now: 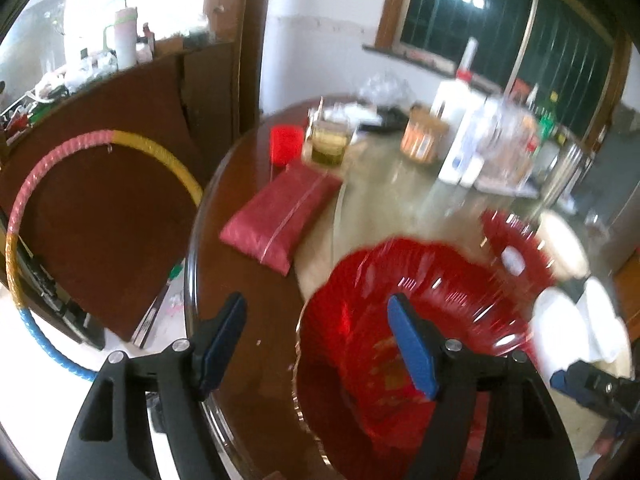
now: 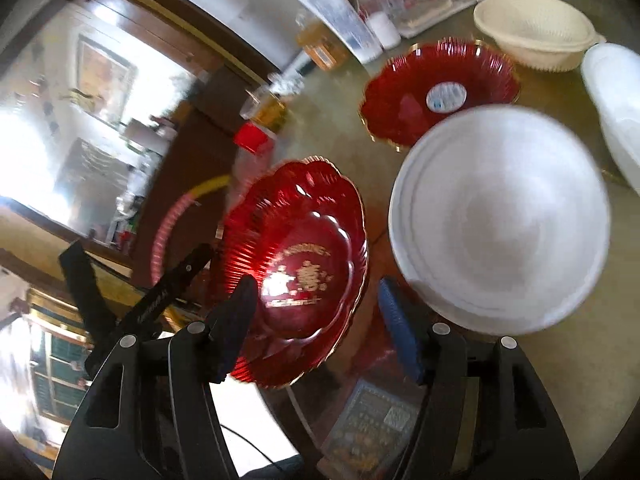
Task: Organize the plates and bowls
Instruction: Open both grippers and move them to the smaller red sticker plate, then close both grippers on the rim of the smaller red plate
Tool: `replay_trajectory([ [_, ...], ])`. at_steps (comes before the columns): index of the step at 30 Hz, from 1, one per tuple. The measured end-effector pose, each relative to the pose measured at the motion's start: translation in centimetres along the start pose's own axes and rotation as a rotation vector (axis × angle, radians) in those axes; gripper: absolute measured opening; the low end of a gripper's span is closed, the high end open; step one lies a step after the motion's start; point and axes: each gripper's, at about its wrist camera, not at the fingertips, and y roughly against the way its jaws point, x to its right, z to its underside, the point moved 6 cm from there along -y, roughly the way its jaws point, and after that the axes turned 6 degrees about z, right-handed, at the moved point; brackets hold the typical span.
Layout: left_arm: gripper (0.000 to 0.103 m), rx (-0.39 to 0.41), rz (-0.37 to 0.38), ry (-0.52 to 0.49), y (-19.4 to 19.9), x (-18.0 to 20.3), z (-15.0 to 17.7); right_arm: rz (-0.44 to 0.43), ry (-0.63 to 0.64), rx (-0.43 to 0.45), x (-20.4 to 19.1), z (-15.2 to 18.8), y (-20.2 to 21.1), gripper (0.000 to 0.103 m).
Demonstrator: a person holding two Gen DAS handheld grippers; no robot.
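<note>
A red fluted plate (image 1: 400, 292) with a gold rim lies near the edge of the round wooden table (image 1: 248, 280). My left gripper (image 1: 320, 344) is open, its blue right finger over the plate's rim and its left finger over bare table. In the right wrist view the same plate (image 2: 296, 248), with gold lettering, lies between the fingers of my open right gripper (image 2: 320, 328); the pads do not press on it. A second red plate (image 2: 440, 88) with a white sticker, a white bowl (image 2: 500, 220) and a cream bowl (image 2: 536, 28) stand further in.
A red tissue pack (image 1: 280, 220), a red cup (image 1: 285, 144), a glass of yellow liquid (image 1: 328, 144) and several bottles (image 1: 460, 136) crowd the table's far side. A white container (image 2: 616, 100) stands at the right. A coloured hoop (image 1: 24, 220) leans beyond the table's edge.
</note>
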Motion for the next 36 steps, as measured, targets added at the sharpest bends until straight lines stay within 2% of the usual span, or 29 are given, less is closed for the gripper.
replay_trajectory([
  [4,0.079,0.046,0.092,-0.037,1.8,3.9,-1.2,-0.001,-0.054,0.115,2.7,-0.9,4.2,0.063],
  [6,0.079,0.045,0.150,-0.105,2.1,7.9,-1.1,0.043,-0.117,0.176,5.4,-1.4,6.1,0.064],
  [9,0.080,-0.002,0.220,-0.193,1.4,13.0,0.0,0.073,-0.215,0.202,8.8,-1.2,7.2,0.064],
  [13,0.079,-0.080,0.235,-0.264,-0.9,17.6,1.8,0.072,-0.315,0.191,12.4,-0.8,7.1,0.064],
  [16,0.079,-0.135,0.222,-0.282,-2.8,19.6,2.9,0.050,-0.338,0.175,13.4,-0.6,6.6,0.064],
  [19,0.079,-0.148,0.188,-0.303,-4.1,20.7,2.8,0.038,-0.344,0.164,13.8,-0.9,6.3,0.064],
  [24,0.079,-0.173,0.172,-0.271,-5.0,20.0,1.2,0.036,-0.327,0.178,13.6,-1.5,7.0,0.064],
  [27,0.080,-0.180,0.154,-0.201,-5.9,19.3,-0.9,0.022,-0.298,0.198,12.6,-3.6,7.2,0.064],
  [29,0.080,-0.186,0.116,-0.170,-7.0,19.0,-2.2,0.025,-0.283,0.191,12.1,-5.3,6.8,0.064],
  [32,0.080,-0.224,0.064,-0.123,-9.4,18.5,-3.7,0.016,-0.262,0.133,11.2,-8.1,4.7,0.064],
  [36,0.080,-0.284,0.008,-0.111,-12.7,18.5,-4.3,0.064,-0.278,0.068,11.5,-11.1,1.5,0.064],
])
